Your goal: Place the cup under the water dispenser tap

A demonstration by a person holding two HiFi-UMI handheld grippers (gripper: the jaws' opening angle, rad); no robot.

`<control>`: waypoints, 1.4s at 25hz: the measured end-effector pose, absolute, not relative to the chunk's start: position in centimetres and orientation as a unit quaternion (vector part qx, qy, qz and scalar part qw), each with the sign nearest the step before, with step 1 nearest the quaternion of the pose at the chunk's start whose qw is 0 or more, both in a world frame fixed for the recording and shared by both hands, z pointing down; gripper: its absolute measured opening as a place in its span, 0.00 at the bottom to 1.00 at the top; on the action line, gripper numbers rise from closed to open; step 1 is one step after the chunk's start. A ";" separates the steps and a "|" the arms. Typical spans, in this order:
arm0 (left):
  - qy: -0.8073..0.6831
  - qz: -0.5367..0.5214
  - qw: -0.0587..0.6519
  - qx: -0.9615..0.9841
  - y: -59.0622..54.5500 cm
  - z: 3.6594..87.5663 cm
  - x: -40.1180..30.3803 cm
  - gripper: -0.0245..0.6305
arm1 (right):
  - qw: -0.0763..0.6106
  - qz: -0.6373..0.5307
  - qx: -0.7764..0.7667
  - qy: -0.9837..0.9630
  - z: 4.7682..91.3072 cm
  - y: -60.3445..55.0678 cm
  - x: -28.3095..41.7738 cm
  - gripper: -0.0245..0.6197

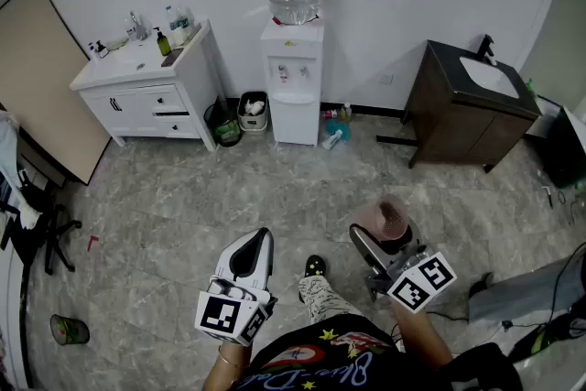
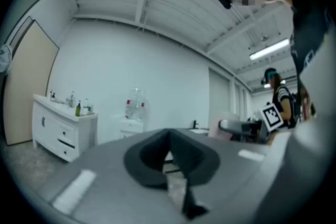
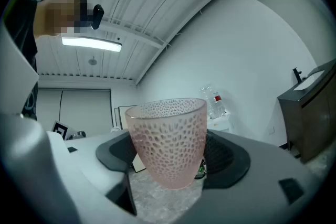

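A pink dimpled cup (image 1: pixel 392 220) hangs above the floor at the lower right of the head view, with my right gripper (image 1: pixel 388 235) shut on it. In the right gripper view the cup (image 3: pixel 168 139) stands upright between the dark pads (image 3: pixel 231 157) and fills the middle. The white water dispenser (image 1: pixel 295 78) with a clear bottle on top stands against the far wall, its taps (image 1: pixel 291 70) facing me across the floor. It shows small in the left gripper view (image 2: pixel 131 118) and the right gripper view (image 3: pixel 218 113). My left gripper (image 1: pixel 259 239) is shut and holds nothing (image 2: pixel 169 157).
A white vanity cabinet (image 1: pixel 151 92) stands left of the dispenser, a dark sink cabinet (image 1: pixel 472 105) to its right. A small bin (image 1: pixel 253 112) and bottles (image 1: pixel 334 137) sit at the dispenser's base. A beige board (image 1: pixel 41 78) leans at the left. Grey marble floor (image 1: pixel 275 197) lies between.
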State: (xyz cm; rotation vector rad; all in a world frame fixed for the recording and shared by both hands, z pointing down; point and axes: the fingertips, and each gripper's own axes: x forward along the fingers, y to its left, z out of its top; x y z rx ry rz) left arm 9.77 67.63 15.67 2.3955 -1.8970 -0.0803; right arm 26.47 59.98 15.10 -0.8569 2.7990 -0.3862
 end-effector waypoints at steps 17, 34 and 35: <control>-0.604 -0.047 0.027 0.795 34.7 12.8 -0.7 0.03 | 0.086 -0.119 -0.294 0.945 14.5 26.5 15.0 0.58; -0.503 -0.037 0.047 0.862 3.8 17.9 -12.9 0.04 | 0.035 -0.083 -0.393 0.915 20.4 0.9 1.4 0.58; -0.497 -0.037 0.046 0.866 2.6 18.7 -13.1 0.03 | 0.029 -0.081 -0.398 0.913 21.4 -0.1 0.9 0.58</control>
